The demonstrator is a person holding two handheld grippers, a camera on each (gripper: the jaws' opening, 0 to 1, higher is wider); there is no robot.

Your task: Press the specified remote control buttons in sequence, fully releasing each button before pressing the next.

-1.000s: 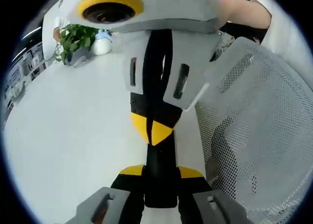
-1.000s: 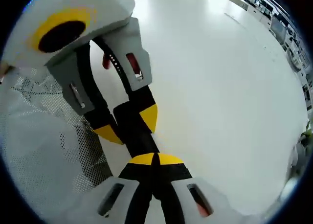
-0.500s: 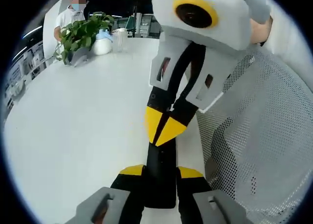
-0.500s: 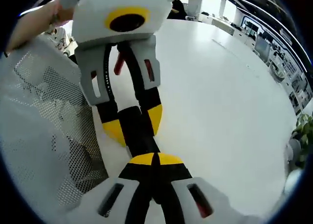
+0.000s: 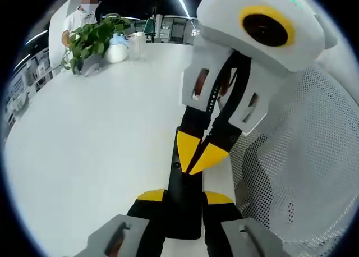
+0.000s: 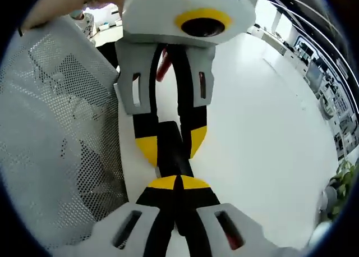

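The left gripper [image 5: 175, 196] is clamped on a slim black rectangular remote control [image 5: 184, 203], held above the white tabletop [image 5: 84, 150] beside a white mesh chair back [image 5: 303, 156]. The right gripper [image 5: 196, 153], jaws closed with yellow tips together, touches the remote's upper face; a green potted plant [image 5: 90, 41] stands well apart.

Plain white desk [image 5: 84, 156]. Black remote control [image 5: 184, 201], held in left claw [image 5: 184, 198] with yellow tips, black jaws, grey housing. Same yellow, black and grey on right claw [image 6: 178, 184]. White perforated mesh, dotted with small dark holes, on chair [image 5: 303, 156]. Green leaves on plant [image 5: 92, 38] at far edge of desk.
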